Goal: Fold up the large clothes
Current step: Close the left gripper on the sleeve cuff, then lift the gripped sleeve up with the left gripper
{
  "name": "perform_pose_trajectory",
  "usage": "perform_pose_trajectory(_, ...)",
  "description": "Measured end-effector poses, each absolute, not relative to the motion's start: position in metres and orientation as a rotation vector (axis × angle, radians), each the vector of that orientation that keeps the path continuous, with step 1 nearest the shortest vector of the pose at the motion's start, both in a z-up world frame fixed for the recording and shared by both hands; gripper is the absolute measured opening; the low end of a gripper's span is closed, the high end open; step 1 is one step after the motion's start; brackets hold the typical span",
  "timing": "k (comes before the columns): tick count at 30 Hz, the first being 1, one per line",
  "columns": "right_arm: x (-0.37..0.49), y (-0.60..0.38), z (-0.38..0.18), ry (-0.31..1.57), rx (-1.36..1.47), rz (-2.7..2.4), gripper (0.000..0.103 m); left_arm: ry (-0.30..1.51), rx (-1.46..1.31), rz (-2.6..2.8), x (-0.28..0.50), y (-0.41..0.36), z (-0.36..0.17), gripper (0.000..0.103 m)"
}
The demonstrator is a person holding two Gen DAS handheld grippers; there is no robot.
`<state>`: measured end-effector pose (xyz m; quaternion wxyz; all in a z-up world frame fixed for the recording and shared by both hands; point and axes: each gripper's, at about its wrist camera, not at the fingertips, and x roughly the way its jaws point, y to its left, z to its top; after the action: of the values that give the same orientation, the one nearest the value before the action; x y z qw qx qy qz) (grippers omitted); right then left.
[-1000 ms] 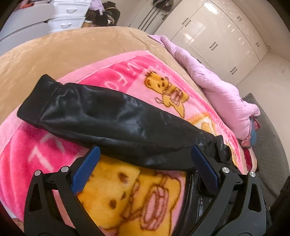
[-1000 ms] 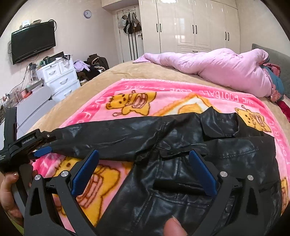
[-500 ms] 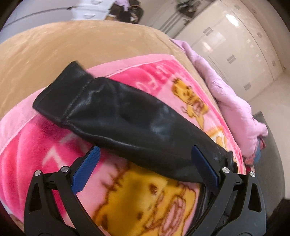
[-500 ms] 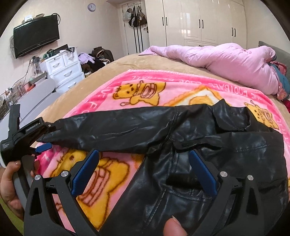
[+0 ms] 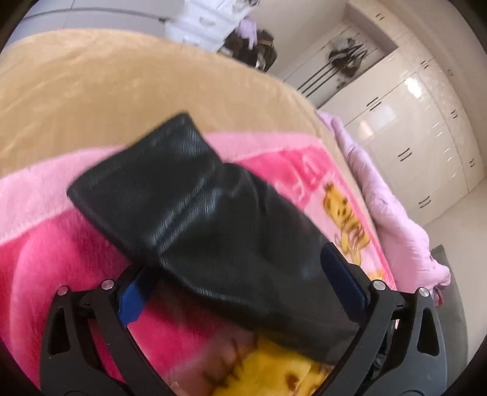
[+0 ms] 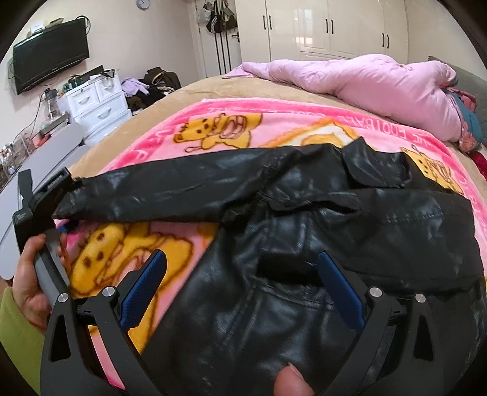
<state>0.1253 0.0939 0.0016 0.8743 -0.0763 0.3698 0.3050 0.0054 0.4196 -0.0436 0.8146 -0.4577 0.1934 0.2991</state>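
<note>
Your black leather jacket [image 6: 319,243] lies glossy and creased on the pink cartoon blanket [image 6: 243,121], its sleeve [image 5: 213,219] stretched left. Your left tongs [image 5: 240,280] gape around the cuff; your right tongs [image 6: 243,289] hover open over the body.

A bed [image 6: 201,88] with a tan cover fills the middle of the room, and a pink cartoon blanket [image 6: 274,121] lies spread over it. A lilac quilt [image 6: 365,82] is bunched along the far side. Behind it runs a glossy cream wardrobe [image 6: 319,27] with dark handles, catching the ceiling light. Bags [image 6: 217,18] hang on the door beside it. A black TV [image 6: 50,54] is mounted on the pale left wall, with a small clock [image 6: 141,3] higher up. Below stand white drawers [image 6: 97,103], with a heap of clothes [image 6: 146,88] next to them. The floor [image 5: 450,207] by the wardrobe is pale.
</note>
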Motion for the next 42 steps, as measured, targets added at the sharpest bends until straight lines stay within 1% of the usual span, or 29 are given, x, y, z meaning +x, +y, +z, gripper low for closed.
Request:
perform_pose_trajectory(2, 0.126, 0.085, 0.002, 0.774, -0.159, 0.623, 0.099, 0.414, -0.962, 0.633, 0.007, 0.419, -0.041, 0.089)
perform_pose_trajectory(3, 0.127, 0.079, 0.002, 0.774, -0.157, 0.612, 0.099, 0.409, -0.953, 0.635, 0.006, 0.420, -0.039, 0.073)
perform_pose_trajectory(4, 0.129, 0.070, 0.002, 0.773, -0.146, 0.593, 0.099, 0.398, -0.941, 0.647, 0.004, 0.420, -0.037, 0.051)
perform_pose_trajectory(5, 0.131, 0.064, 0.003, 0.773, -0.134, 0.581, 0.099, 0.389, -0.927, 0.668, 0.003, 0.420, -0.035, 0.042)
perform_pose_trajectory(6, 0.132, 0.060, 0.003, 0.774, -0.123, 0.571, 0.099, 0.370, -0.910, 0.675, -0.001, 0.419, -0.030, 0.030)
perform_pose_trajectory(7, 0.135, 0.051, 0.003, 0.779, -0.096, 0.557, 0.099, 0.352, -0.908, 0.665, -0.003, 0.418, -0.025, 0.023)
perform_pose_trajectory(8, 0.136, 0.046, 0.003, 0.783, -0.081, 0.550, 0.099, 0.335, -0.907, 0.654, -0.003, 0.418, -0.021, 0.019)
perform_pose_trajectory(9, 0.138, 0.040, 0.002, 0.789, -0.068, 0.543, 0.099, 0.309, -0.895, 0.638, -0.005, 0.415, -0.013, 0.012)
perform_pose_trajectory(10, 0.139, 0.035, 0.002, 0.793, -0.062, 0.537, 0.099, 0.286, -0.868, 0.625, -0.006, 0.410, -0.004, 0.008)
perform_pose_trajectory(13, 0.140, 0.021, 0.005, 0.796, -0.040, 0.506, 0.099, 0.231, -0.823, 0.575, -0.008, 0.397, 0.015, 0.004)
perform_pose_trajectory(21, 0.137, -0.026, 0.021, 0.772, 0.072, 0.495, 0.099, 0.146, -0.708, 0.491, -0.009, 0.354, 0.064, 0.004)
perform_pose_trajectory(26, 0.140, -0.050, 0.024, 0.780, 0.149, 0.495, 0.099, 0.141, -0.664, 0.424, -0.002, 0.326, 0.086, 0.003)
perform_pose_trajectory(36, 0.142, -0.101, 0.028, 0.762, 0.261, 0.490, 0.099, 0.121, -0.559, 0.280, 0.024, 0.260, 0.152, 0.003)
perform_pose_trajectory(42, 0.138, -0.136, 0.037, 0.742, 0.306, 0.462, 0.099, 0.145, -0.493, 0.193, 0.048, 0.215, 0.173, 0.002)
